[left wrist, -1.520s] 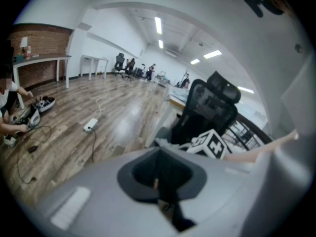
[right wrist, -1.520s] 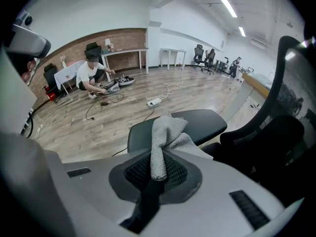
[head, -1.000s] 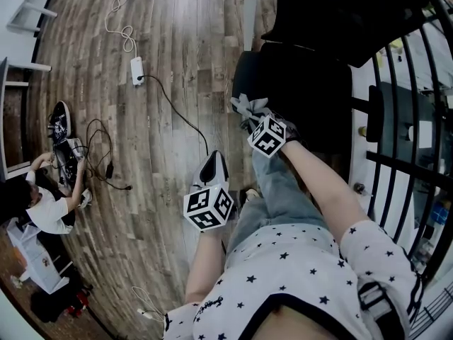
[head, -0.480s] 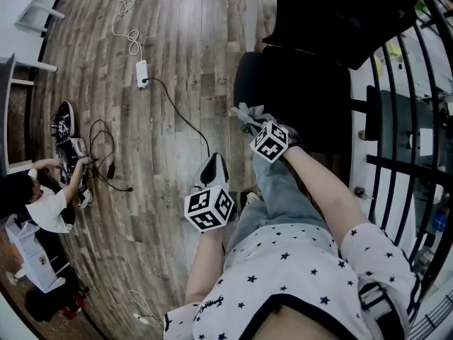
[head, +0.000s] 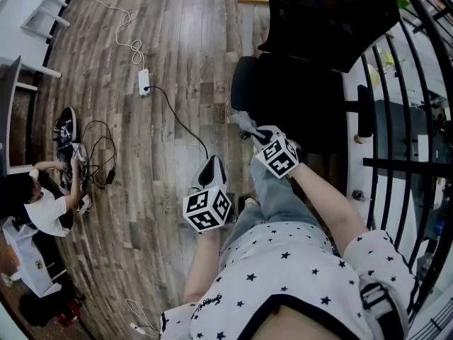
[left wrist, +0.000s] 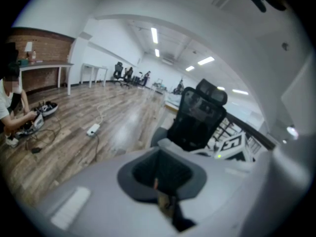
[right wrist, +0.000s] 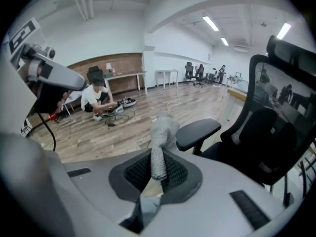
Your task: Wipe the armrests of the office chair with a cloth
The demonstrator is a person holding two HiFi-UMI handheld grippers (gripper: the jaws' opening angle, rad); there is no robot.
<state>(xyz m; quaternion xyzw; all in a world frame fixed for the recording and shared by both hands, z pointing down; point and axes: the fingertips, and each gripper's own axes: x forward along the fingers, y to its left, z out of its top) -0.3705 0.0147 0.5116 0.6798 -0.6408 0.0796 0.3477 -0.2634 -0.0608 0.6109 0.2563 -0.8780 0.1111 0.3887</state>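
- Gripping the cloth [right wrist: 160, 142], the right tool [right wrist: 157, 174] has its jaws clamped on the lower end, and the rest stands up out of them.
- Cloth sits close to the nearer armrest [right wrist: 197, 129] of the chair [right wrist: 276, 132]; contact cannot be confirmed.
- Left tool [head: 212, 165]: jaws together, nothing between them, held over the floor [head: 163, 83], apart from the chair.

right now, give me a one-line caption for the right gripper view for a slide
Right gripper shut on a grey cloth, a black armrest just beyond it.
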